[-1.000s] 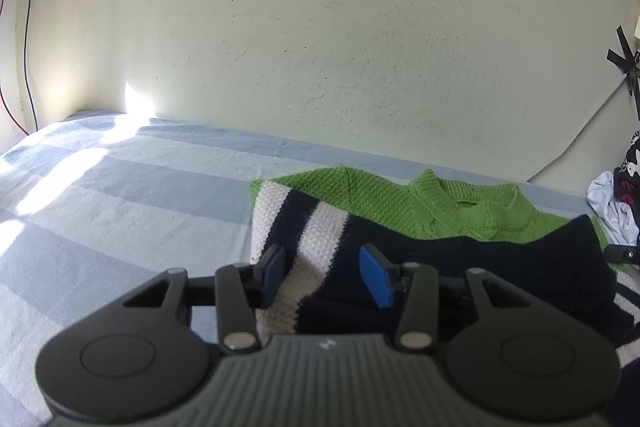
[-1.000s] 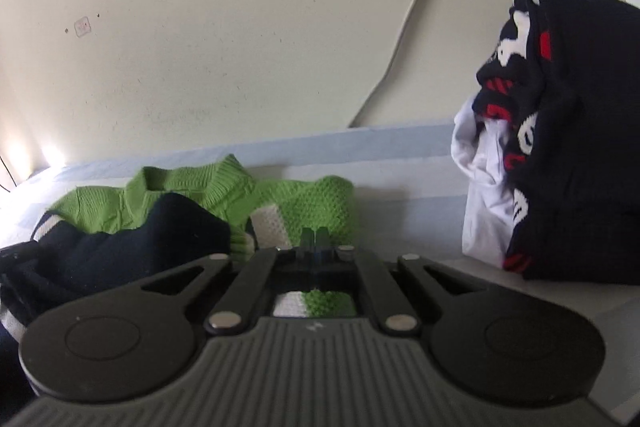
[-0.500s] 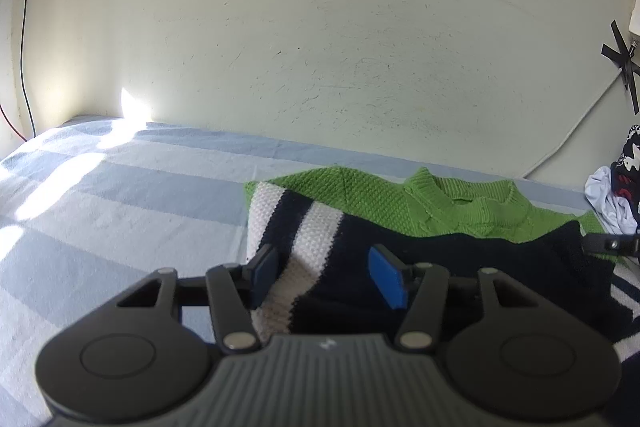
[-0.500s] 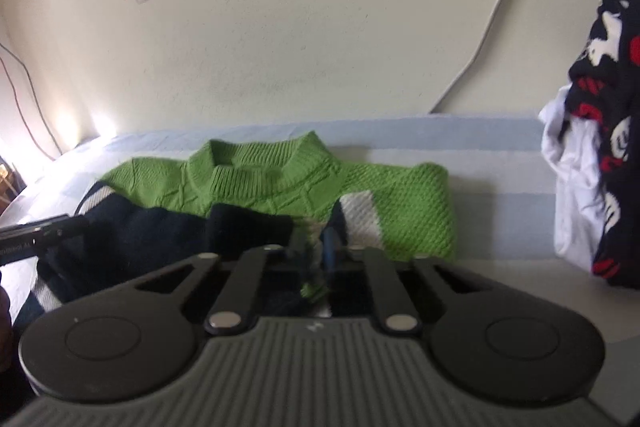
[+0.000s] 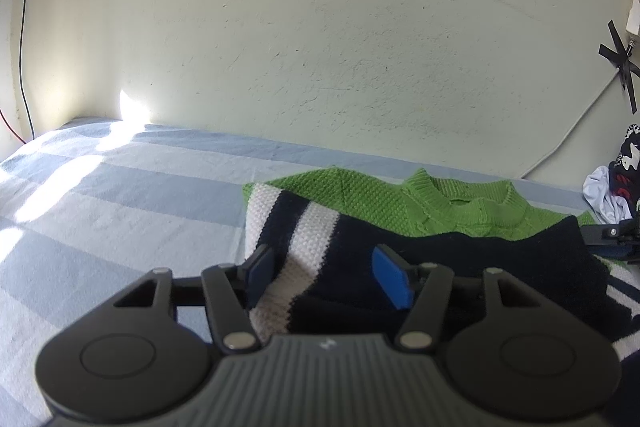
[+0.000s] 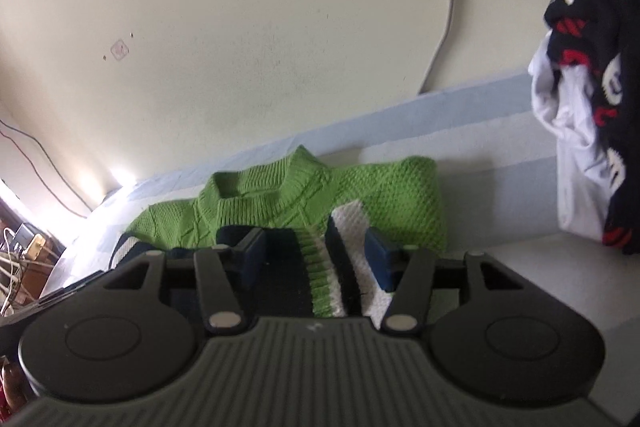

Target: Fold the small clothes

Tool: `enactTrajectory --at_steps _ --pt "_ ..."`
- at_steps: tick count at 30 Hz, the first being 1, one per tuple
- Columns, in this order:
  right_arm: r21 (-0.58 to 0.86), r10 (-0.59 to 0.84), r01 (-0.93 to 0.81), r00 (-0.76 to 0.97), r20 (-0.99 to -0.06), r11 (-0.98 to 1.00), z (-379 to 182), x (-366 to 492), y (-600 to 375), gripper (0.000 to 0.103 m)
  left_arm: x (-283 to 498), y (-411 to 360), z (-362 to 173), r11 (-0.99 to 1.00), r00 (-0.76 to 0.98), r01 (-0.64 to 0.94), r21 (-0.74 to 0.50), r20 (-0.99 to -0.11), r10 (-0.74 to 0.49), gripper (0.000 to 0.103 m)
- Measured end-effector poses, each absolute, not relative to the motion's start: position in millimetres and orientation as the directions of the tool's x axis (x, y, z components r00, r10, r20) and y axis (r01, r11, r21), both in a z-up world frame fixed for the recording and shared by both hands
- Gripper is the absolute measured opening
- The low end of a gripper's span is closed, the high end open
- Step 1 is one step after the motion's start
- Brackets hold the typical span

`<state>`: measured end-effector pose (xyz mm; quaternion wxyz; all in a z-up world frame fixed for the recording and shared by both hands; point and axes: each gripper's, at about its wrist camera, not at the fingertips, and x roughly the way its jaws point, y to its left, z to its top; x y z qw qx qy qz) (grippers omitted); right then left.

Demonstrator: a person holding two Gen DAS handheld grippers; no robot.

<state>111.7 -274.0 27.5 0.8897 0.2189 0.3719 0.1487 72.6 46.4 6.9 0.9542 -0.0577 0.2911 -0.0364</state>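
A small knitted sweater (image 5: 440, 211), green at the neck with navy and white stripes, lies partly folded on the striped bed. It also shows in the right wrist view (image 6: 304, 203). My left gripper (image 5: 326, 277) is open, its blue pads either side of the sweater's striped left edge. My right gripper (image 6: 316, 259) is open over the folded striped sleeve and green cuff (image 6: 320, 271). The right gripper's tip shows at the far right of the left wrist view (image 5: 608, 239).
The bed has a blue and white striped sheet (image 5: 120, 211) against a pale wall (image 5: 320, 67). A pile of other clothes, navy with red and white over white cloth (image 6: 592, 87), stands at the right. Cables and clutter (image 6: 20, 255) lie off the bed's left side.
My right gripper has opened and let go of the sleeve it was pinching, and has tilted. My left gripper stays open and has shifted slightly over the sweater's left edge.
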Motion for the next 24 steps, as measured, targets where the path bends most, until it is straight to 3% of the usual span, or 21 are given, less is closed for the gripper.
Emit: enactTrajectory --at_steps 4,8,11,12,14,21,24 --pt "0.505 0.461 -0.143 0.664 -0.588 0.851 26.8 111.1 -260.6 0.059 72.3 46.6 7.1 0.990 0.828 0.035 -0.136 -0.551 -0.105 0.057" --pt "0.313 0.378 -0.225 0.689 -0.618 0.923 27.3 100.5 -228.9 0.056 72.2 46.6 7.0 0.990 0.828 0.035 -0.139 -0.550 -0.107 0.057" --pt "0.191 0.298 -0.228 0.729 -0.617 0.955 27.3 93.9 -216.6 0.033 72.3 46.9 6.9 0.990 0.828 0.035 -0.140 -0.550 -0.107 0.057" --pt "0.157 0.270 -0.221 0.745 -0.610 0.963 28.1 92.2 -214.5 0.018 72.3 47.0 6.9 0.990 0.828 0.035 -0.140 -0.550 -0.107 0.057" --pt "0.136 0.254 -0.216 0.762 -0.596 0.967 30.6 88.2 -216.5 0.012 72.3 47.0 7.0 0.989 0.828 0.035 -0.141 -0.550 -0.108 0.057" --pt "0.112 0.211 -0.178 0.823 -0.527 0.978 42.6 60.3 -228.3 0.007 72.0 47.3 7.0 0.989 0.829 0.035 -0.142 -0.549 -0.108 0.058" --pt "-0.016 0.117 -0.141 0.880 -0.461 0.990 49.2 35.7 -220.2 0.005 72.2 46.9 7.4 0.990 0.829 0.039 -0.137 -0.548 -0.109 0.058"
